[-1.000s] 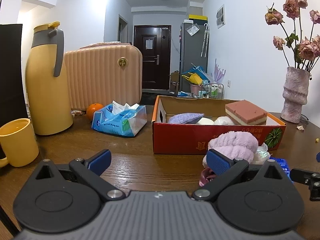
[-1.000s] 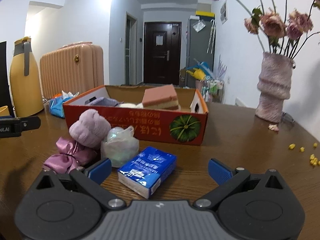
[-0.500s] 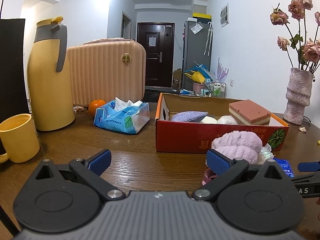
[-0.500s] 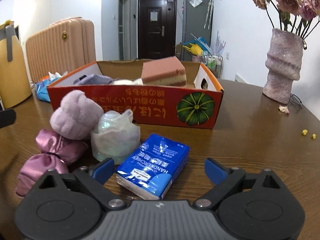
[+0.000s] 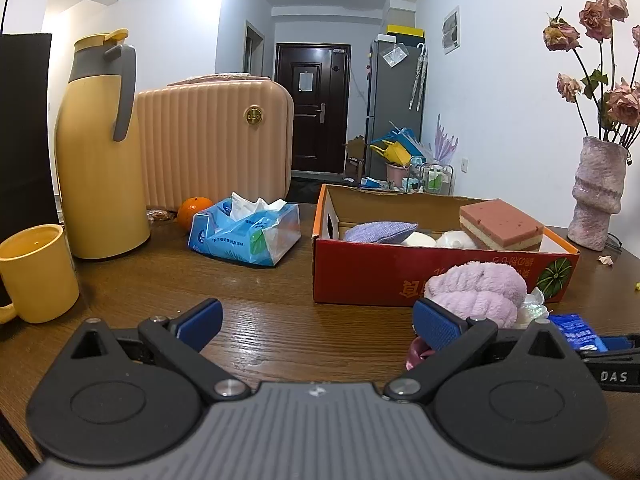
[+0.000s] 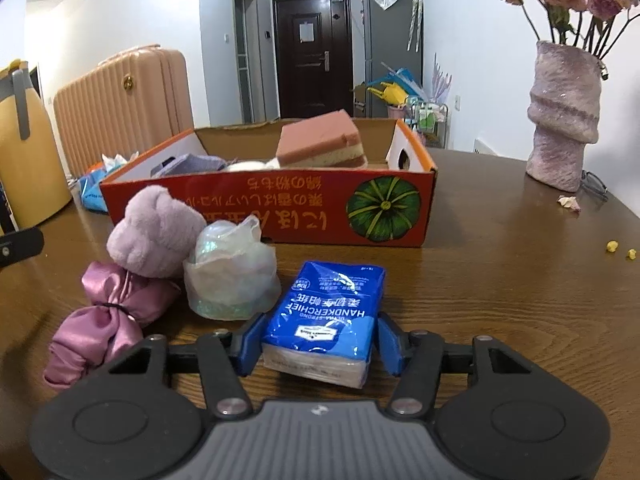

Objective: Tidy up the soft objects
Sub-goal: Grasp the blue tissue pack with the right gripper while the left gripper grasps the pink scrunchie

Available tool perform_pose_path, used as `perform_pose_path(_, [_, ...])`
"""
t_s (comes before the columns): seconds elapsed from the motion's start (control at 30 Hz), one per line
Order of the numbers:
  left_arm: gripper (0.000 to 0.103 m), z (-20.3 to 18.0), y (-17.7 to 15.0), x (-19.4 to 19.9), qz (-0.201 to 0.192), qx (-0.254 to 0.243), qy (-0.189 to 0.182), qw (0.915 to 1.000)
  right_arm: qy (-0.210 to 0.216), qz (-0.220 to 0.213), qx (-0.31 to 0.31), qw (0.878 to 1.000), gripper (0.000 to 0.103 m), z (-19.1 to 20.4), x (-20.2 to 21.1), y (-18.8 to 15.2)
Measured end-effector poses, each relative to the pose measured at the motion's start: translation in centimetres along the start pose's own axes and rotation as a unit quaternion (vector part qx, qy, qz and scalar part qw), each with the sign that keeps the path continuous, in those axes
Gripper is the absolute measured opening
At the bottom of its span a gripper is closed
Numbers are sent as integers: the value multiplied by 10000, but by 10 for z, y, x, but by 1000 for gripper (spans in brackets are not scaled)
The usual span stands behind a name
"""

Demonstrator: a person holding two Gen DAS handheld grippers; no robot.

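Risk I see: my right gripper (image 6: 318, 346) is closing around the blue plastic handkerchief pack (image 6: 328, 320) just before the red cardboard box (image 6: 276, 204); the glossy wrap may slip; left gripper (image 5: 318, 322) open, empty.

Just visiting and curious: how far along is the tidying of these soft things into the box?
Done: a sponge and cushion lie in the box. In hand: the right gripper is closing around the tissue pack. Left: plush, satin pouch, plastic bag.

The red box (image 6: 280, 216) wall hides most of its contents.
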State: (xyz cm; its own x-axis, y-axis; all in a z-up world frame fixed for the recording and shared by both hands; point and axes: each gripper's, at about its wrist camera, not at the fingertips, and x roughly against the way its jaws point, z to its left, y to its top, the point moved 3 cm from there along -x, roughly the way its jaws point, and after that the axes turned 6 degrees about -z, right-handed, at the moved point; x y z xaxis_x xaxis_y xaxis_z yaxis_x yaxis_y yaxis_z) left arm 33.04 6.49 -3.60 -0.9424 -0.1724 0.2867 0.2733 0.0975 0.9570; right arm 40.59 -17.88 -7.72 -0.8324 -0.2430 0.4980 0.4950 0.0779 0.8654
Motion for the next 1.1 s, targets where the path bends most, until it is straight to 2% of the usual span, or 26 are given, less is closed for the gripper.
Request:
perform_pose_path(0.47, [103,-2,-2,3,7,66,-39,10000,-137,-518,44,9986,57,-16,36,0])
perform_pose_path(0.77, [103,-27,-8,21,-76,-42,-262,9996,-132,-687,-1,9976,57,-26,52,-2])
perform_pose_path(1.1, [103,-57,-17,28,114,-185,-468,9987,-122,-758,-88,9970,57,-38,66,-9])
